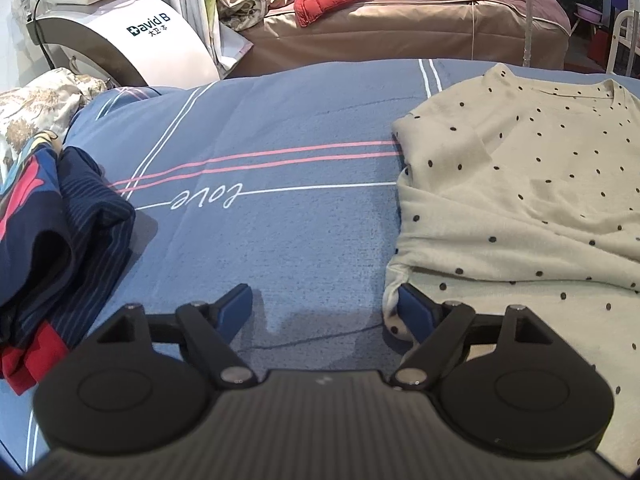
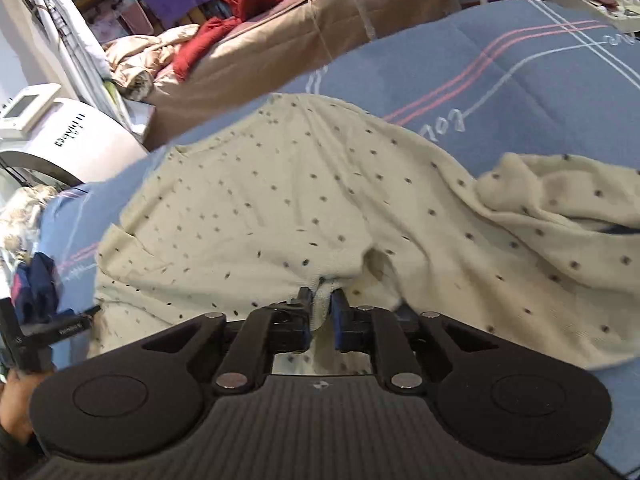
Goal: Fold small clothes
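A cream top with dark polka dots [image 1: 520, 200] lies spread on the blue striped bedsheet [image 1: 280, 248], neckline at the far side. My left gripper [image 1: 326, 308] stands open over bare sheet at the top's left edge. Its right finger [image 1: 416, 312] rests against the top's lower left corner, and nothing is between the jaws. In the right wrist view the same top [image 2: 280, 208] is rumpled, with its right side bunched into a raised fold [image 2: 560, 208]. My right gripper [image 2: 323, 306] is shut on a pinch of the top's near hem.
A heap of dark blue striped clothes with red parts [image 1: 68, 240] lies on the sheet at the left. A floral cloth [image 1: 32, 108] and a white machine [image 1: 120, 36] are behind it. A brown bed with red garments [image 1: 400, 32] stands beyond. A person's hand [image 2: 16, 400] shows at the left edge.
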